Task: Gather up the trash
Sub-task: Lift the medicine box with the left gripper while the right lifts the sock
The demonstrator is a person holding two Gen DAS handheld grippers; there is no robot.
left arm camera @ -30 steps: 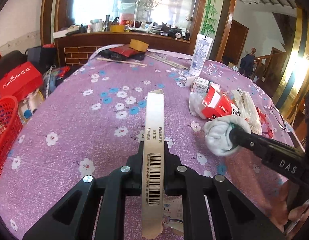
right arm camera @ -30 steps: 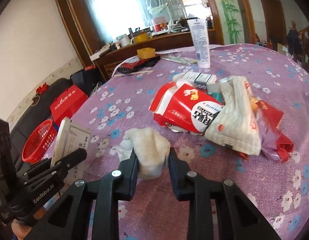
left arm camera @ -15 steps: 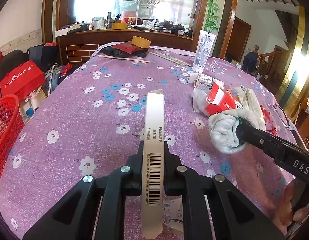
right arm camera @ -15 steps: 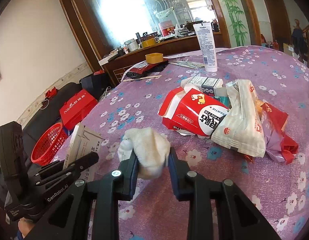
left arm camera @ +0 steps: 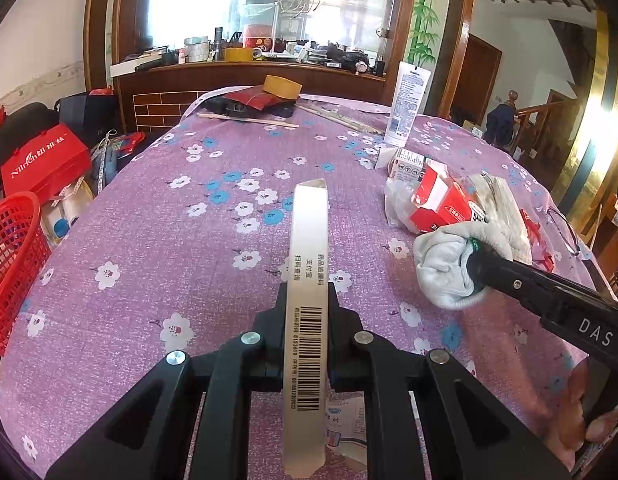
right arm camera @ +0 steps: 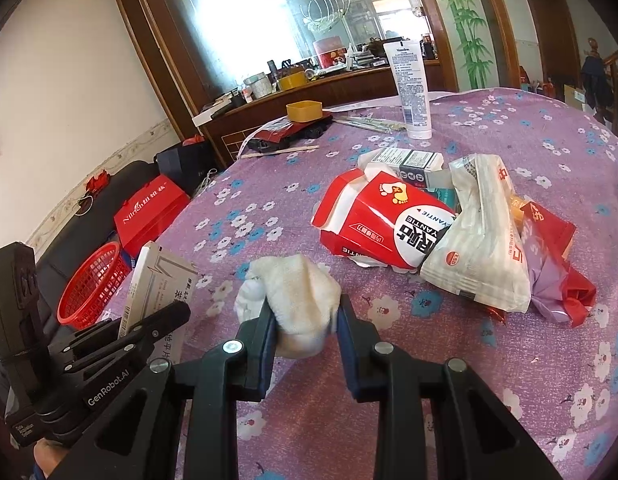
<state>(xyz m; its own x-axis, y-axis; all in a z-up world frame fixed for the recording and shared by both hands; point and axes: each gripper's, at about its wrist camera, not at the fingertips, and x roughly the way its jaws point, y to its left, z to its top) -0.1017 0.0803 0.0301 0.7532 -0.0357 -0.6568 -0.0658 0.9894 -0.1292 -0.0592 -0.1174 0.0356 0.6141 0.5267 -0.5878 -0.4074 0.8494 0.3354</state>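
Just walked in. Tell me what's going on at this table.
A person is clearing trash with a handheld tool in each hand. The left tool is shut on a flat white medicine box; the right tool is shut on a wadded white cloth. Both are held above the purple floral tablecloth. A pile of wrappers lies beyond, and a red basket sits off the table's left edge.

Red basket (left arm camera: 9,264): cut by left edge, left view; contents not visible.
Flat box (left arm camera: 307,300): only narrow side shows in left view; lower end hides printed sheet beneath.
Wad (right arm camera: 297,304): lower part hidden between right fingers (right arm camera: 261,344).
Right gripper (left arm camera: 475,264) in left view: tip buried in wad, body cut by right edge.
Small carton (right arm camera: 405,160): partly behind red carton (right arm camera: 385,220); print too small to read.
Sideboard clutter (left arm camera: 269,46): too small, backlit; items not identifiable.
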